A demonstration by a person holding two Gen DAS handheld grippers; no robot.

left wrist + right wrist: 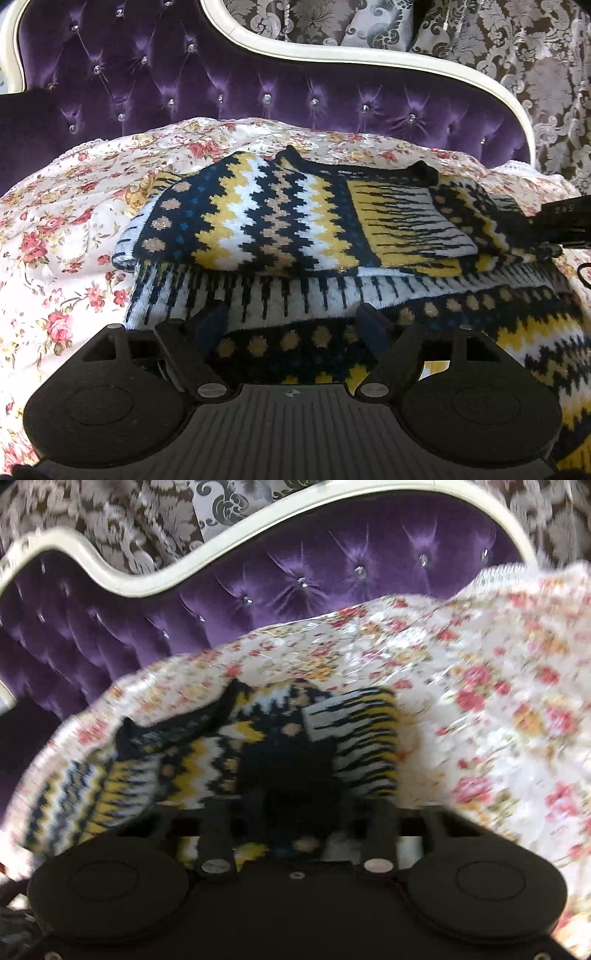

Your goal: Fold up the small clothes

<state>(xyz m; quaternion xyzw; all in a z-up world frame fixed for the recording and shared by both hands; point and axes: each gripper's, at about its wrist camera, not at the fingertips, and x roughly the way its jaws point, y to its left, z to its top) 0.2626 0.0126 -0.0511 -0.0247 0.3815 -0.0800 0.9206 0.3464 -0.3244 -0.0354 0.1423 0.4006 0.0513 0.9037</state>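
pinching sweater (258, 746), right hand-held gripper (295, 805)

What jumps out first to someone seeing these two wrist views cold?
The zigzag-patterned knit sweater in navy, yellow and white, partly folded in the middle of the floral bedspread. Behind it rises the purple tufted headboard with its cream frame. In the foreground the left gripper straddles the sweater's near edge with jaws apart, and the right gripper sits over dark knit in a blurred view.

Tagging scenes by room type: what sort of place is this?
Most likely a home bedroom: a tufted purple headboard, a floral bedspread with a patterned sweater on it, and damask wallpaper behind.
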